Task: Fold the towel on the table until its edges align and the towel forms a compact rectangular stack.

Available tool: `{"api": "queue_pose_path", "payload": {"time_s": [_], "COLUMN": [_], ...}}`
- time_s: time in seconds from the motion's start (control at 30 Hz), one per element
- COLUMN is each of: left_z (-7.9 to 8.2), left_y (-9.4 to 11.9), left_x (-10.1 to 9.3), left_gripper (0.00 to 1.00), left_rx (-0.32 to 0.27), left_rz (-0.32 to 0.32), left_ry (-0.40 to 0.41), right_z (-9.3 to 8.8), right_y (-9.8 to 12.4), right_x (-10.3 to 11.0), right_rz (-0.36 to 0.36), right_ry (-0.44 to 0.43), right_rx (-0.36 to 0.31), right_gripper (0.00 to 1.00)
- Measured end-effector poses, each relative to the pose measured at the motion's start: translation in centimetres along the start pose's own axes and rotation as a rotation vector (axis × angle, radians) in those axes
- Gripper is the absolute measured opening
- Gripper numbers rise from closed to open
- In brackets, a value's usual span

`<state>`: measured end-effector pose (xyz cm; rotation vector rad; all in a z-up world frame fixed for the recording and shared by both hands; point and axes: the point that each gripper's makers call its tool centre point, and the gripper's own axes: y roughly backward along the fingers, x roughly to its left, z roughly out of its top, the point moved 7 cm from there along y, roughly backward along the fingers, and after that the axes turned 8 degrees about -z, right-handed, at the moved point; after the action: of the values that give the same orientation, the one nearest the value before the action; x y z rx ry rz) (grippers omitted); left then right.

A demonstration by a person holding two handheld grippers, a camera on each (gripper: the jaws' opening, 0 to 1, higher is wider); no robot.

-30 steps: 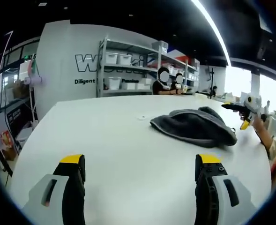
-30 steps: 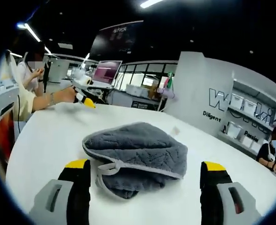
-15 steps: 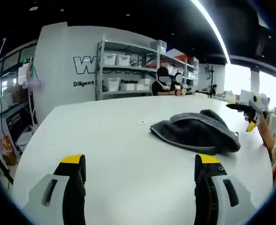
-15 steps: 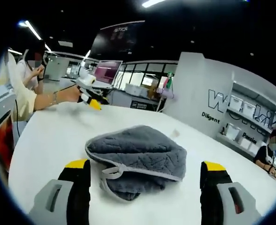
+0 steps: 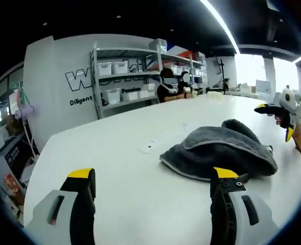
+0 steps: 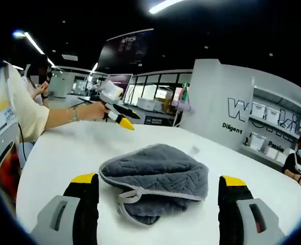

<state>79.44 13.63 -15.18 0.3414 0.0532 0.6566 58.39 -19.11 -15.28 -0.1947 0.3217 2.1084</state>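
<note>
A crumpled grey towel (image 5: 219, 153) lies in a loose heap on the white table (image 5: 114, 153), just beyond and right of my left gripper (image 5: 153, 176), whose jaws stand wide apart with nothing between them. In the right gripper view the same towel (image 6: 158, 178) bulges just ahead of my right gripper (image 6: 158, 180), which is open and holds nothing, with a pale hem loop hanging at the front. The right gripper (image 5: 280, 104) shows at the far right edge above the table. The left gripper (image 6: 117, 109), held by a hand, hovers beyond the towel.
A small white tag (image 5: 147, 148) lies on the table left of the towel. Metal shelves with white bins (image 5: 122, 76) stand against the back wall, and two people (image 5: 170, 87) sit at the far end. A sleeved arm (image 6: 43, 115) reaches in from the left.
The left gripper has come nearer the towel, which now looms larger and lower in its view. In the right gripper view the hand-held left gripper has moved closer. The towel keeps its shape.
</note>
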Motion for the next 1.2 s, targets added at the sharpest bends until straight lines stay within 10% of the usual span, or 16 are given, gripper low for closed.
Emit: {"api": "queue_pose_path", "payload": {"time_s": [0.53, 1.2], "left_z": [0.6, 1.6], "left_y": [-6.2, -10.1], "left_x": [-3.4, -7.3], "left_gripper": [0.79, 0.58], "left_rx": [0.013, 0.01], "left_rz": [-0.063, -0.051], "left_ry": [-0.07, -0.429], "right_z": [0.1, 0.6], "right_y": [0.7, 1.1], "right_x": [0.6, 0.6], "right_rz": [-0.014, -0.014], "right_ry": [-0.006, 0.003], "right_rx": [-0.029, -0.045], "right_gripper": [0.99, 0.98]}}
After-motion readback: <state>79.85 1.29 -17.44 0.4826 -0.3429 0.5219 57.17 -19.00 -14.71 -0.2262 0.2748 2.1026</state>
